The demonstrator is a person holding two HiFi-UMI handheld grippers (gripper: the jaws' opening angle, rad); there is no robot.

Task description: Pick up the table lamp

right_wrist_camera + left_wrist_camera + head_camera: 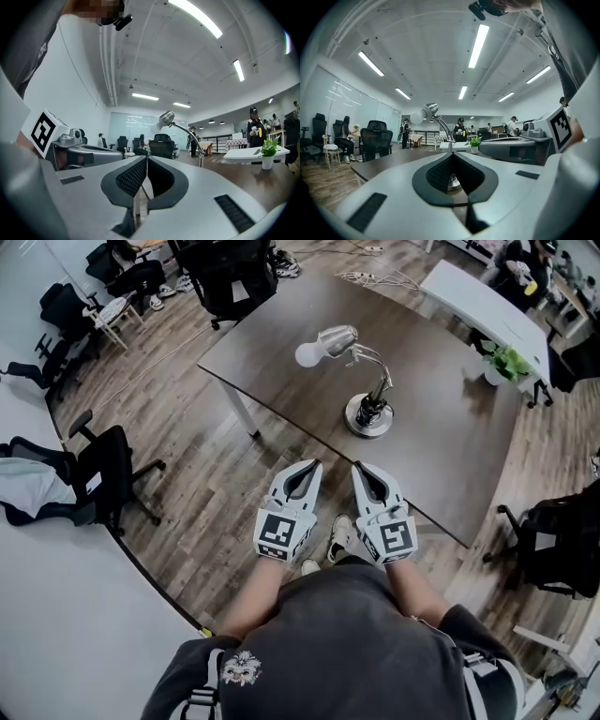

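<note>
Clearly left tool (315, 466), right tool (358, 467) closed, empty; lamp (368, 415) base half-hidden behind left jaws.

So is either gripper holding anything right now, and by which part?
Nothing is held. The left gripper and right gripper are both shut and empty; the table lamp stands untouched on the table.
</note>
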